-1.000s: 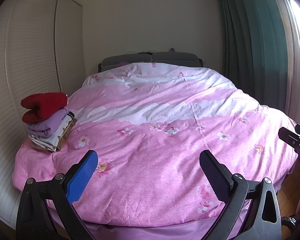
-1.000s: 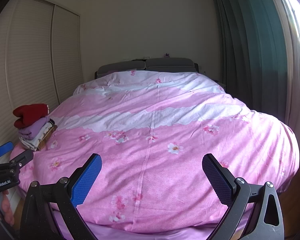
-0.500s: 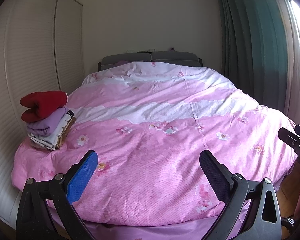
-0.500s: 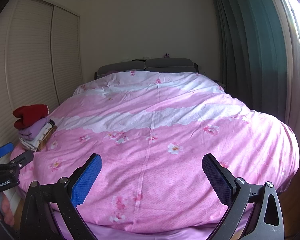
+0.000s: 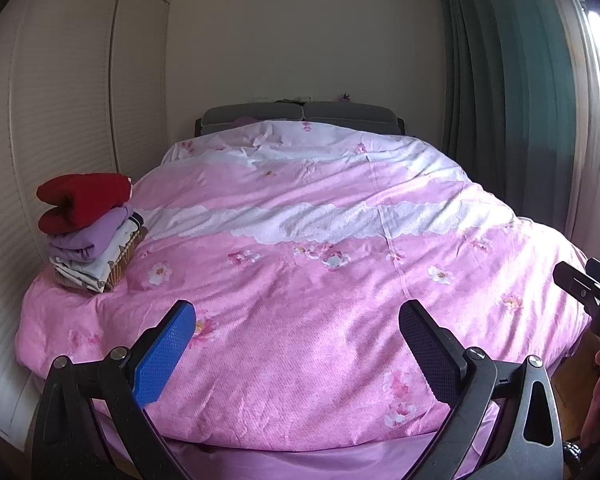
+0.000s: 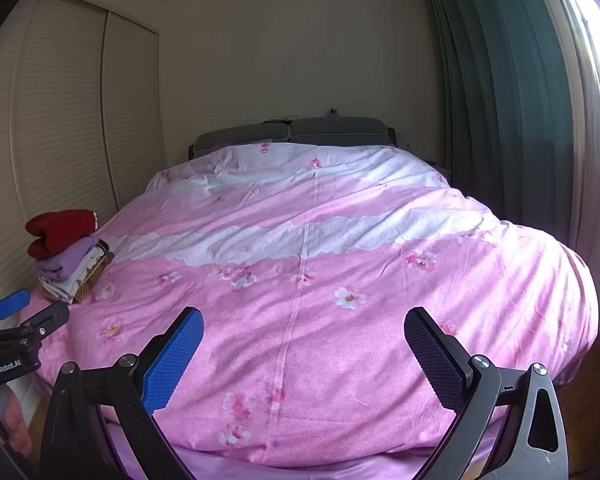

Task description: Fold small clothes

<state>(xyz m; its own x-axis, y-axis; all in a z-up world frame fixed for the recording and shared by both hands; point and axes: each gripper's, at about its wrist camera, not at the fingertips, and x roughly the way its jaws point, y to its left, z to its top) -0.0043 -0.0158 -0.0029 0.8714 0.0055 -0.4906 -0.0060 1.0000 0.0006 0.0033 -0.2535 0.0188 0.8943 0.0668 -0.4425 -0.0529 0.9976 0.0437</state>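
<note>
A stack of folded clothes (image 5: 88, 232) sits on a wicker basket at the bed's left edge: a red garment (image 5: 82, 200) on top, a purple one (image 5: 90, 236) under it, then patterned pale ones. The stack also shows in the right wrist view (image 6: 66, 252). My left gripper (image 5: 296, 320) is open and empty, held above the foot of the bed. My right gripper (image 6: 302, 326) is open and empty, also above the foot of the bed. The left gripper shows at the left edge of the right wrist view (image 6: 24, 312).
A pink flowered duvet (image 5: 320, 280) covers the whole bed. A grey headboard (image 5: 300, 114) stands at the far end. White louvred wardrobe doors (image 5: 60, 128) line the left wall. Green curtains (image 5: 508, 100) and a window are on the right.
Both grippers have barely moved; the left wrist view has drifted very slightly. Both stay open and empty.
</note>
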